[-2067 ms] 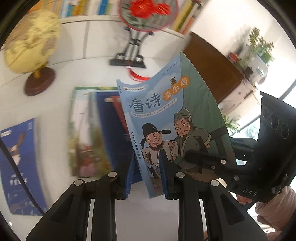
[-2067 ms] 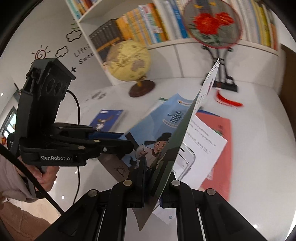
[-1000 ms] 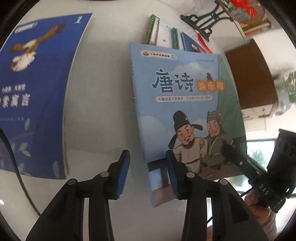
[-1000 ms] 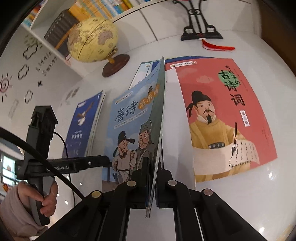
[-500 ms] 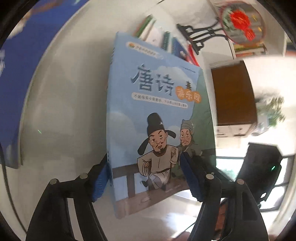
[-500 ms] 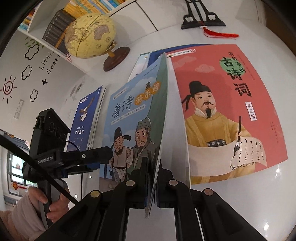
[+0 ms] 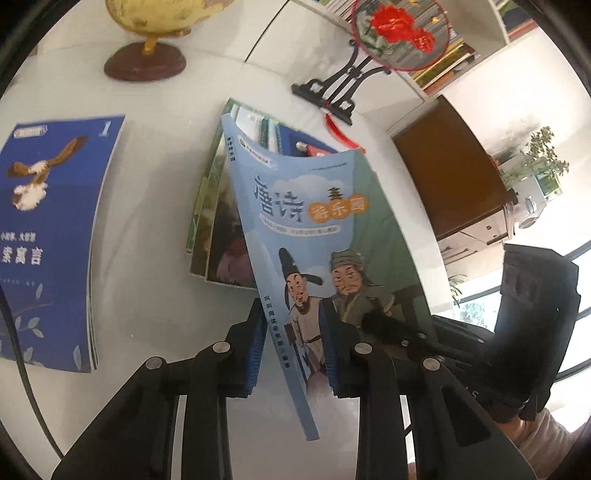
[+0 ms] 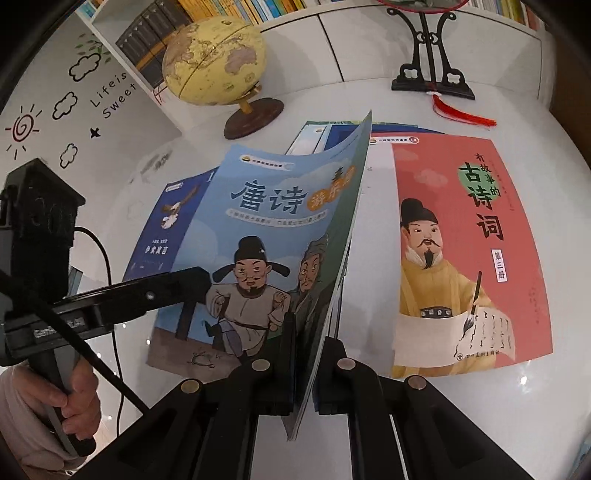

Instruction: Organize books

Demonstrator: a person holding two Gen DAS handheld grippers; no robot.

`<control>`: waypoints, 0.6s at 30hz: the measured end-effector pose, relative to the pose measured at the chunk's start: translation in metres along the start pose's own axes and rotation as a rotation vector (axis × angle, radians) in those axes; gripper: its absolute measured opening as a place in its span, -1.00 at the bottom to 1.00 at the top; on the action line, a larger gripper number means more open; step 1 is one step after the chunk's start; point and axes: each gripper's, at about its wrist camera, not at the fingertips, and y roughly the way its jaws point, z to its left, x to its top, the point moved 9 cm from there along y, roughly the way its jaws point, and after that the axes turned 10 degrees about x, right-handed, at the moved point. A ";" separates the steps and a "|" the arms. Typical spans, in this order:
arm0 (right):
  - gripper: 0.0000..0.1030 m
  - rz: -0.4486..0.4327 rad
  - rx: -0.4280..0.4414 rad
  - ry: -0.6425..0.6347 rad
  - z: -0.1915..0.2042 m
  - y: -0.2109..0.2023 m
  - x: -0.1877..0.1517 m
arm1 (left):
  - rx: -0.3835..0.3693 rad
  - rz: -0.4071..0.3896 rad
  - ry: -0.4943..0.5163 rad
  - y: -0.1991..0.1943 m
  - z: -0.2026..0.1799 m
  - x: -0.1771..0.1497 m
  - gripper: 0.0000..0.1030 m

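Note:
A light-blue Tang-poetry book with two cartoon men on its cover is held tilted above the white table. My right gripper is shut on its right edge. My left gripper straddles the book's spine edge, its blue pads close on either side; whether they press the book I cannot tell. A red poetry book lies flat to the right. A dark-blue bird book lies flat to the left, and also shows in the right wrist view.
A stack of green and blue books lies under the held book. A yellow globe and a black fan stand with a red tassel stand at the back. Bookshelves line the wall. A brown cabinet sits right.
The blue book has risen from lying nearly flat to a tilted, lifted pose. My left gripper has narrowed from wide open around the book to close on its spine edge.

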 end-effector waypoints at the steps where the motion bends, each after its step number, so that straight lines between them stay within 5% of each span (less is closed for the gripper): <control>1: -0.89 0.000 -0.008 0.001 -0.002 0.000 -0.001 | 0.001 0.013 -0.003 0.006 -0.001 0.002 -0.54; 10: -0.89 -0.035 -0.027 -0.007 0.004 -0.008 0.003 | 0.121 -0.006 0.105 0.006 -0.014 -0.001 -0.54; 18: -0.88 -0.126 0.076 -0.145 0.057 -0.031 0.031 | 0.030 -0.103 0.060 -0.030 -0.002 0.024 -0.54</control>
